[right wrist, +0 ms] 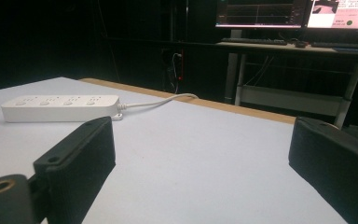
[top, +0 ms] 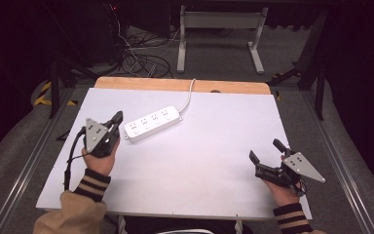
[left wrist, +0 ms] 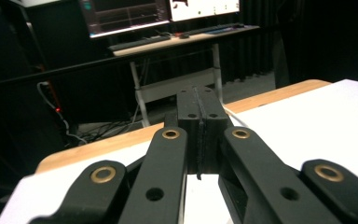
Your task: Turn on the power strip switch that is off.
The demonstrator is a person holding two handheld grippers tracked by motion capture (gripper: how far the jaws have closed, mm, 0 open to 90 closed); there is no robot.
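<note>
A white power strip lies on the white table top, its cord running off over the far edge. My left gripper is held just left of the strip's near end, jaws pressed together with nothing between them; the left gripper view has the same shut gripper pointing past the far table edge. My right gripper rests near the table's right front, open and holding nothing. From the right gripper view the power strip lies far off to the left of that open gripper.
A wooden strip borders the far table edge. Beyond it stand a white desk frame and tangled floor cables. Monitors glow on a desk behind. The table's front edge lies close to both forearms.
</note>
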